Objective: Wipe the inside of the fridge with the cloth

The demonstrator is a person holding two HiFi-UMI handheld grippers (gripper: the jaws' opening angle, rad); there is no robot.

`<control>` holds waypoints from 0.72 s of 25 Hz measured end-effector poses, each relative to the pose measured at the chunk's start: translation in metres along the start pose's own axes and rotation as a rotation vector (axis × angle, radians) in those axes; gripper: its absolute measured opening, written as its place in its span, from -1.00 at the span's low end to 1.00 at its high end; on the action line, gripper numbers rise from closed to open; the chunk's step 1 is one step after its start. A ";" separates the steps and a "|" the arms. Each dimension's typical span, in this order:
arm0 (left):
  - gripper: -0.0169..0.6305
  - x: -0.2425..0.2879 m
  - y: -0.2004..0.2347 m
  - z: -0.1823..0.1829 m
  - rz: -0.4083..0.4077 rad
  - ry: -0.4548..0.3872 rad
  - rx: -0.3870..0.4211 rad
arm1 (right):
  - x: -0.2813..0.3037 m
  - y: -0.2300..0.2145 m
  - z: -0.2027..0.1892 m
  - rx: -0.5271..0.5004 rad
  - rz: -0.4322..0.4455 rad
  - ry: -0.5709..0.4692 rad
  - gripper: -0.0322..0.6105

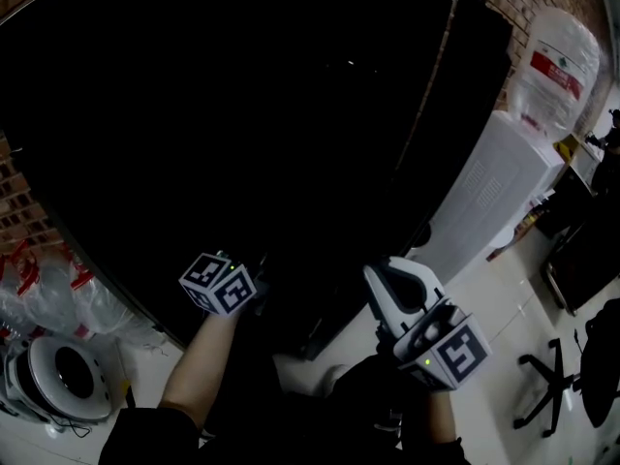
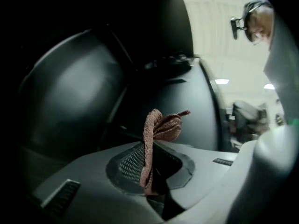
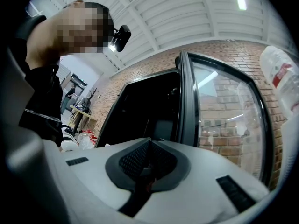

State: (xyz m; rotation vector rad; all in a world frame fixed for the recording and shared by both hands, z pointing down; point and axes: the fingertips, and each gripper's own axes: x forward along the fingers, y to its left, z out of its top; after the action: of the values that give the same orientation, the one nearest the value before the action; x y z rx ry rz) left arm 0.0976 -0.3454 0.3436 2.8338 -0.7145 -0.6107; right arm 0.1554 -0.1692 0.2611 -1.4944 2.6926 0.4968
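Nearest, the left gripper had its fingers clamped on a bunched brown cloth, whose folded end stood up past their tips, close to the dark front of the black fridge. Beside it, the right gripper had its fingers pressed together with nothing between them, facing the fridge's dark interior and its swung-open glass door. A white water dispenser stood just beside the fridge against the brick wall.
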 end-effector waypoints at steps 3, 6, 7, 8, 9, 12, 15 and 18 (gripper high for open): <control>-0.82 -0.018 -0.031 -0.020 -0.090 0.035 -0.042 | 0.000 0.001 0.001 0.001 0.003 -0.008 -0.89; -0.82 -0.028 -0.049 -0.033 -0.142 0.051 -0.077 | -0.001 0.001 0.001 -0.003 0.008 -0.018 -0.89; -0.82 -0.028 -0.053 -0.037 -0.151 0.059 -0.081 | -0.001 0.002 0.001 -0.005 0.009 -0.023 -0.89; -0.82 -0.027 -0.056 -0.041 -0.157 0.069 -0.073 | -0.001 0.001 0.001 -0.007 0.009 -0.028 -0.89; -0.82 -0.025 -0.059 -0.044 -0.158 0.079 -0.053 | -0.001 0.001 0.001 -0.009 0.008 -0.033 -0.89; -0.82 -0.017 -0.061 -0.046 -0.143 0.090 0.011 | -0.001 0.001 0.000 -0.008 0.006 -0.035 -0.89; -0.82 -0.009 -0.057 -0.046 -0.116 0.104 0.062 | 0.000 0.001 0.000 -0.006 0.012 -0.036 -0.89; -0.82 0.000 -0.053 -0.043 -0.102 0.143 0.167 | 0.000 0.001 0.000 -0.006 0.018 -0.036 -0.89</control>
State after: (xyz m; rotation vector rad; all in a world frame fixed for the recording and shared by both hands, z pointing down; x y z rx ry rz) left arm 0.1385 -0.2971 0.3698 3.0453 -0.6271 -0.3727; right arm 0.1546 -0.1684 0.2611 -1.4500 2.6821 0.5280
